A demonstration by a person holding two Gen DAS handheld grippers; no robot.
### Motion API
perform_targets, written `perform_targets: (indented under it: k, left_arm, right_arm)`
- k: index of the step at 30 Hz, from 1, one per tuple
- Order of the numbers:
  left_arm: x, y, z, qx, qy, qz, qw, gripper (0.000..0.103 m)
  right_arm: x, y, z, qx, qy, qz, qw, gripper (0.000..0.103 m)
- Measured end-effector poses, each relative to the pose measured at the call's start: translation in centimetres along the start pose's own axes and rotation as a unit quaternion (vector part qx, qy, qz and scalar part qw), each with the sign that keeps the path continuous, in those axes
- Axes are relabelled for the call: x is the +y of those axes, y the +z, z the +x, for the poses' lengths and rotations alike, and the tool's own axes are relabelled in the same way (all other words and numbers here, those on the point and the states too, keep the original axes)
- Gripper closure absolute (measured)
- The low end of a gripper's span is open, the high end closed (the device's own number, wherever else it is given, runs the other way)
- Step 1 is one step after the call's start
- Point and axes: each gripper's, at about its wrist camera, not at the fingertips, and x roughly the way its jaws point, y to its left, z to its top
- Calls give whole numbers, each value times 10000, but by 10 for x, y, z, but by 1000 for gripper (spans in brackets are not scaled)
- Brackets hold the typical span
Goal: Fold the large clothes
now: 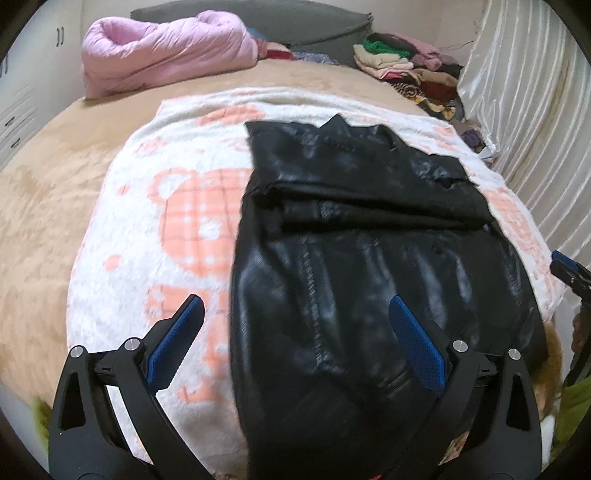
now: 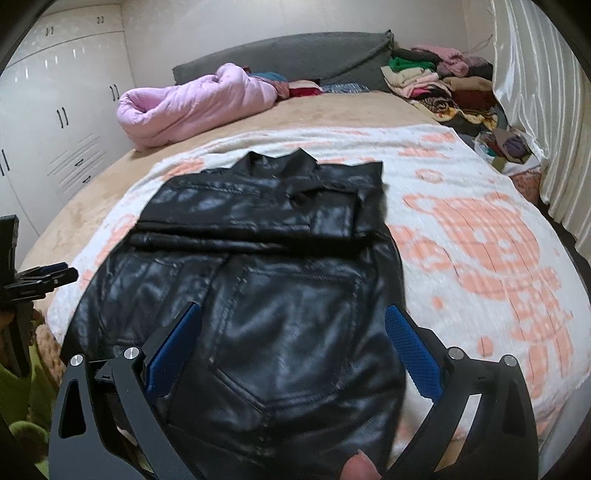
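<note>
Presently, left wrist view. Item: black leather jacket (image 1: 369, 236), laid back-up on a white blanket with orange bear print (image 1: 177, 221), which covers a tan bedspread (image 1: 44, 206). Condition: both sleeves appear folded across the upper back, forming a band below the collar; the lower body lies unfolded, hem toward the camera. Left gripper (image 1: 295, 343): jaws spread wide, nothing between them, hovering over the jacket's left edge near the hem, one blue pad over the blanket and one over the leather. Right gripper, tip only (image 1: 569, 269), at the frame's right edge, beside the jacket's far side; its state is not readable from here. Background: pink quilted duvet (image 1: 166, 48), grey headboard cushion (image 1: 295, 18), pile of assorted clothes (image 1: 406, 70), pale satin curtain (image 1: 535, 110).

Next, right wrist view. Same jacket (image 2: 258, 288), seams and a pocket panel visible on the near half. Right gripper (image 2: 295, 347): jaws wide apart and empty, poised above the hem region, near the jacket's right edge. A fingertip (image 2: 360, 467) shows at the bottom. White wardrobe (image 2: 62, 122) stands at left.

Progress, as judged: sleeve folds done; bottom-to-top fold of the body outstanding; hem not yet grasped by either tool.
</note>
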Motion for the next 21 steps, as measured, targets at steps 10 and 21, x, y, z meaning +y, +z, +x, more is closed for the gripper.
perform_targets:
  k: [10, 21]
  left_arm:
    - [18, -29, 2, 360, -111, -54, 9993, 9]
    - [25, -62, 6, 831, -872, -246, 9924, 31]
  right_arm:
    - [-18, -20, -3, 213, -131, 34, 9997, 4]
    - [-23, -44, -11, 655, 116, -33, 9978, 4]
